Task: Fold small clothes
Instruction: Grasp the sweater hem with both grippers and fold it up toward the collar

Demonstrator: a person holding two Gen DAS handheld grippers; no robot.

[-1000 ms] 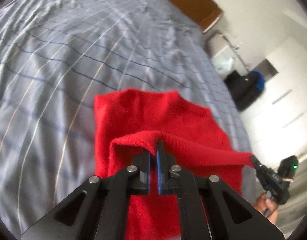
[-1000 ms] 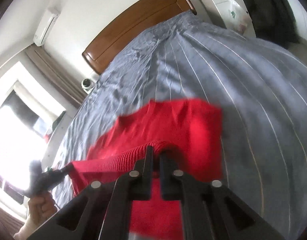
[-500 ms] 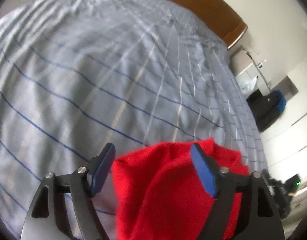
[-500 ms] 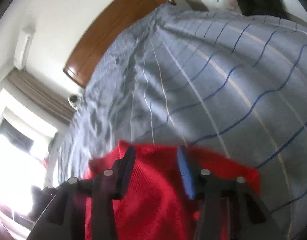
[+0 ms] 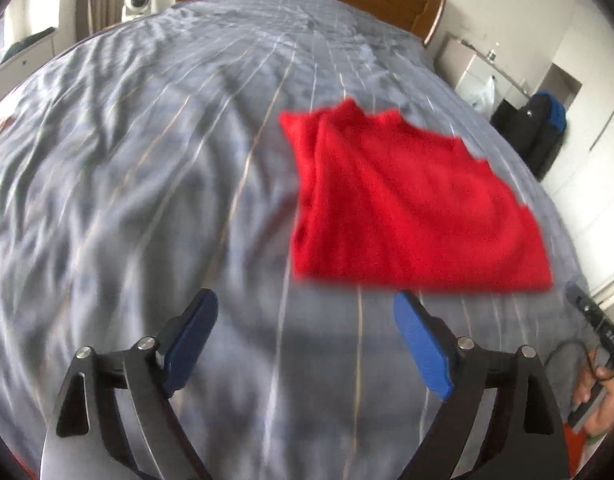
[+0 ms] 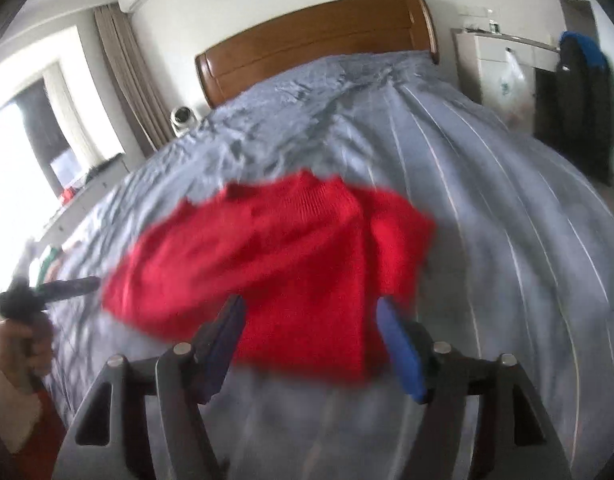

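A red knit garment [image 5: 411, 212] lies folded on the grey striped bed cover [image 5: 147, 160]. In the left wrist view my left gripper [image 5: 307, 340] is open and empty, held above the cover just short of the garment's near edge. In the right wrist view the garment [image 6: 291, 268] lies straight ahead and my right gripper [image 6: 311, 344] is open and empty over its near edge. Both views are blurred by motion. Each view shows the other gripper at its edge: the right one [image 5: 595, 320] and the left one [image 6: 55, 288].
A wooden headboard [image 6: 319, 44] stands at the far end of the bed. A small white camera [image 6: 183, 118] sits by the curtain on the left. A white cabinet [image 6: 503, 64] and a dark bag with blue trim [image 5: 535, 128] stand to the right of the bed.
Both grippers were shut on the garment's raised edge one second ago. They have opened, let it drop folded onto the bed, and pulled back and up from it.
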